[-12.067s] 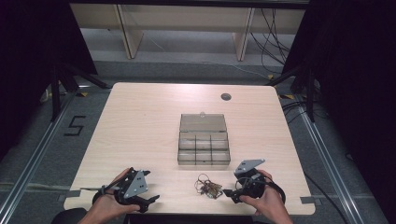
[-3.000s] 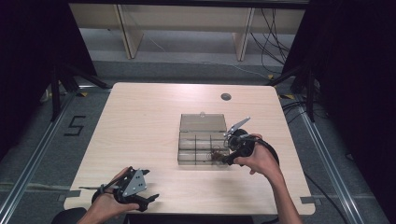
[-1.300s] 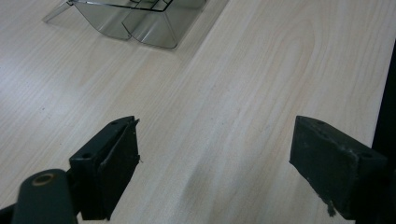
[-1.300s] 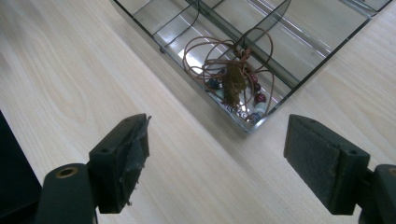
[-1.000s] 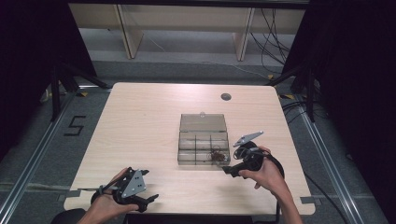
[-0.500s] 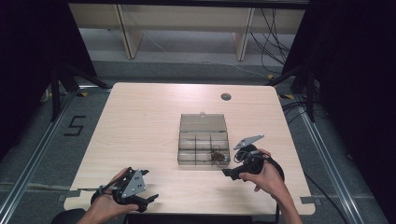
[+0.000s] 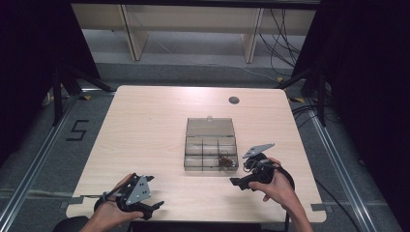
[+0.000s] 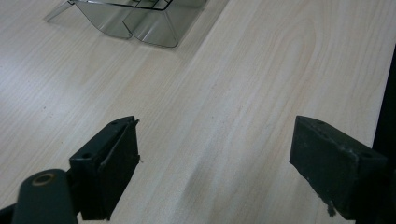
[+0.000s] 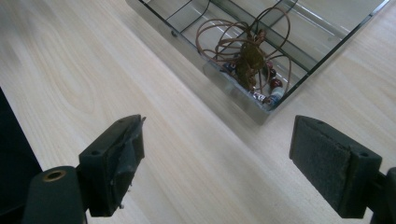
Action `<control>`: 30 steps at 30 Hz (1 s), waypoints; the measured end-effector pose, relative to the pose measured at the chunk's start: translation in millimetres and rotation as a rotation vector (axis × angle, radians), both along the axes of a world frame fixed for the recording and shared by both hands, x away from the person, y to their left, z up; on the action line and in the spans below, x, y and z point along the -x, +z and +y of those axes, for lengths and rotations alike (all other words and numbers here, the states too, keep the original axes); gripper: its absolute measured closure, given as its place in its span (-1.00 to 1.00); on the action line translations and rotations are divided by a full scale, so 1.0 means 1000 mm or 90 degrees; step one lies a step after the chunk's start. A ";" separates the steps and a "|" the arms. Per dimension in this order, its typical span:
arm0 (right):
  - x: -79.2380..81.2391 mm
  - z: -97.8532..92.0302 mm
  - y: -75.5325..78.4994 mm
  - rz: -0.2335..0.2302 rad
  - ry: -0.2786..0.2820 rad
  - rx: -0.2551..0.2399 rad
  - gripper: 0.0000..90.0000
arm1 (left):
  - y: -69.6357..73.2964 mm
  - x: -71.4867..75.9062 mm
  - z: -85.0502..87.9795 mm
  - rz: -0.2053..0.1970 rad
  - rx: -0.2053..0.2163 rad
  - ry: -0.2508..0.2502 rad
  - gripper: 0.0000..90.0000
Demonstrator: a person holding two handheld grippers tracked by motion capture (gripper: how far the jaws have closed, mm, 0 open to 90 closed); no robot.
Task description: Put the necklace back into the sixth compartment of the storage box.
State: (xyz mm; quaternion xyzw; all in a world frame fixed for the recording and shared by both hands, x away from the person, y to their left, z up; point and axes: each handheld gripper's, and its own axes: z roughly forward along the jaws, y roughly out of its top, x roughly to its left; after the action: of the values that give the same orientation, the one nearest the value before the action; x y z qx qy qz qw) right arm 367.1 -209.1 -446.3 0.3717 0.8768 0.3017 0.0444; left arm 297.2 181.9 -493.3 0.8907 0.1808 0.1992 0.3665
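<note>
Pale wooden table: clear compartment box, wire bundle inside, 2 tools agape, empty.

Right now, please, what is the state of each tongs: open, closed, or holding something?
Left tongs: open, holding nothing, bare table between the jaws.
Right tongs: open, holding nothing; jaws have just been opening.

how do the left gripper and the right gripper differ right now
The left gripper sits at the table's near edge, far from the clear compartment box; the right gripper is close beside it. The left gripper faces bare wood; the right gripper faces the wire bundle in the box's corner compartment. Both are open, holding nothing.
</note>
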 end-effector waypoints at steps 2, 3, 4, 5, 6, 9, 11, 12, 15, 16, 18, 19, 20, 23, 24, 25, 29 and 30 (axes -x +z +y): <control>0.001 0.000 0.000 0.006 -0.013 0.002 -0.58 | 0.000 0.000 0.000 0.000 0.000 0.000 -0.67; 0.001 -0.001 -0.002 -0.006 0.001 0.001 -0.58 | 0.000 0.000 0.000 0.000 0.000 0.000 -0.67; 0.002 -0.001 -0.002 -0.004 0.001 0.001 -0.58 | 0.000 0.000 0.000 0.000 0.001 0.001 -0.67; 0.002 -0.001 -0.004 -0.010 -0.003 -0.002 -0.58 | 0.000 0.000 0.000 -0.001 0.002 0.002 -0.67; 0.004 -0.002 -0.003 -0.005 -0.009 0.005 -0.58 | 0.000 0.000 0.000 0.000 0.001 0.002 -0.67; 0.005 -0.002 -0.007 -0.011 -0.017 0.000 -0.58 | 0.000 0.000 0.000 0.000 0.002 0.002 -0.67; 0.007 -0.003 -0.005 0.002 -0.017 0.001 -0.58 | 0.001 0.000 0.000 0.001 -0.002 0.003 -0.67; 0.006 -0.004 -0.007 -0.009 -0.004 -0.003 -0.58 | 0.001 0.000 0.000 0.002 -0.004 0.003 -0.67; 0.008 -0.006 -0.008 -0.012 -0.012 -0.010 -0.57 | 0.000 0.000 0.000 -0.001 -0.002 0.006 -0.67; 0.008 -0.006 -0.008 -0.012 -0.012 -0.010 -0.57 | 0.001 -0.001 0.001 -0.008 -0.012 0.004 -0.67; 0.009 -0.009 -0.008 -0.023 -0.011 -0.013 -0.57 | 0.000 0.000 0.000 -0.004 -0.012 0.006 -0.67; 0.009 -0.009 -0.008 -0.023 -0.011 -0.013 -0.57 | 0.000 0.000 0.000 -0.004 -0.011 0.006 -0.67; 0.009 -0.009 -0.009 -0.023 -0.012 -0.014 -0.57 | 0.000 0.000 0.000 -0.004 -0.012 0.006 -0.67; 0.010 -0.011 -0.012 -0.039 -0.012 -0.019 -0.56 | 0.000 -0.001 0.000 -0.001 -0.006 0.001 -0.67; 0.010 -0.013 -0.012 -0.032 -0.004 -0.015 -0.55 | 0.000 0.000 0.000 -0.001 -0.006 0.001 -0.67; 0.010 -0.013 -0.012 -0.032 -0.004 -0.015 -0.55 | 0.000 0.000 0.000 -0.001 -0.006 0.001 -0.67; 0.012 -0.014 -0.013 -0.035 -0.018 -0.032 -0.55 | 0.000 0.000 0.000 0.001 0.001 0.001 -0.67; 0.012 -0.015 -0.013 -0.031 -0.015 -0.028 -0.55 | 0.000 0.000 0.000 -0.003 0.004 0.003 -0.67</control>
State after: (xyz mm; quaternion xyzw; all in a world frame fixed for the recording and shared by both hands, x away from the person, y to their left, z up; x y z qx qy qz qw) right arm 354.9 -223.6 -459.1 0.3756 0.8641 0.3294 0.0610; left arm 296.8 181.5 -493.4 0.8887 0.1824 0.2017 0.3691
